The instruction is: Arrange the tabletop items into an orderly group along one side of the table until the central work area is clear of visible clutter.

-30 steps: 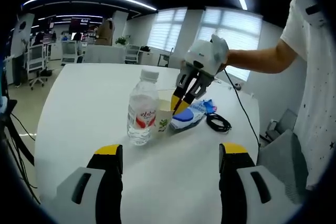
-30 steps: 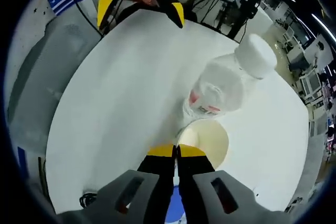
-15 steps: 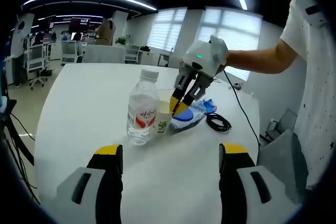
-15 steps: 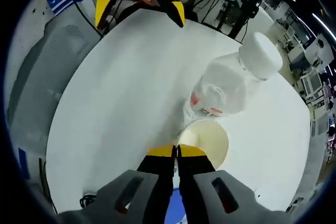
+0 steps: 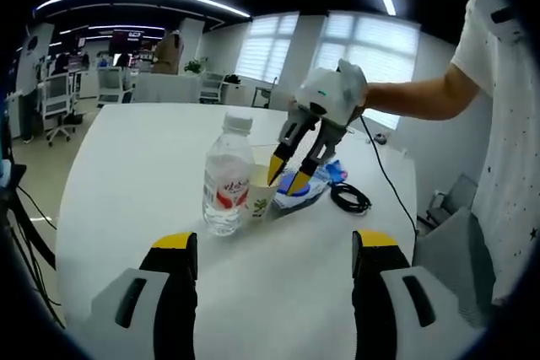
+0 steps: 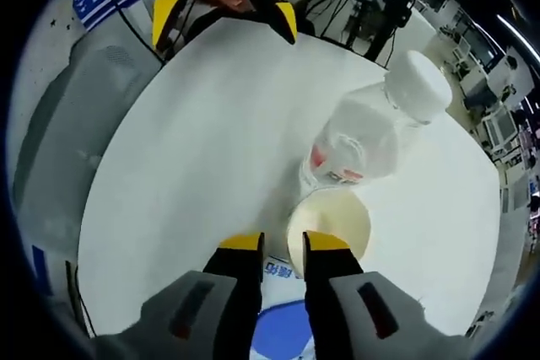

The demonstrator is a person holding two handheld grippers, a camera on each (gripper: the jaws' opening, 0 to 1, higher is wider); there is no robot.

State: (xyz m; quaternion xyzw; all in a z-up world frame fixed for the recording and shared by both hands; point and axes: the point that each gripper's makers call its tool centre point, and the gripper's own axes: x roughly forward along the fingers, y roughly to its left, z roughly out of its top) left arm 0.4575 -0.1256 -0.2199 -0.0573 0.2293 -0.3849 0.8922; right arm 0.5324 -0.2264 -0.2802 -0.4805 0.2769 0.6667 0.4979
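The cream paper cup (image 5: 260,189) stands near the middle of the white round counter (image 5: 126,166), touching the clear plastic water bottle (image 5: 226,176) on its left. The right claw (image 5: 287,180) hovers over the cup rim, jaws slightly parted, empty. A blue-white packet (image 5: 305,185) and black coiled cable (image 5: 351,198) lie right. The left claw (image 5: 274,242) is wide open, empty.

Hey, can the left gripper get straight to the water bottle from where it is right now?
Probably yes. The left gripper is open, with bare table between it and the water bottle. The right gripper hangs open over the paper cup beside the bottle, which may crowd that side.
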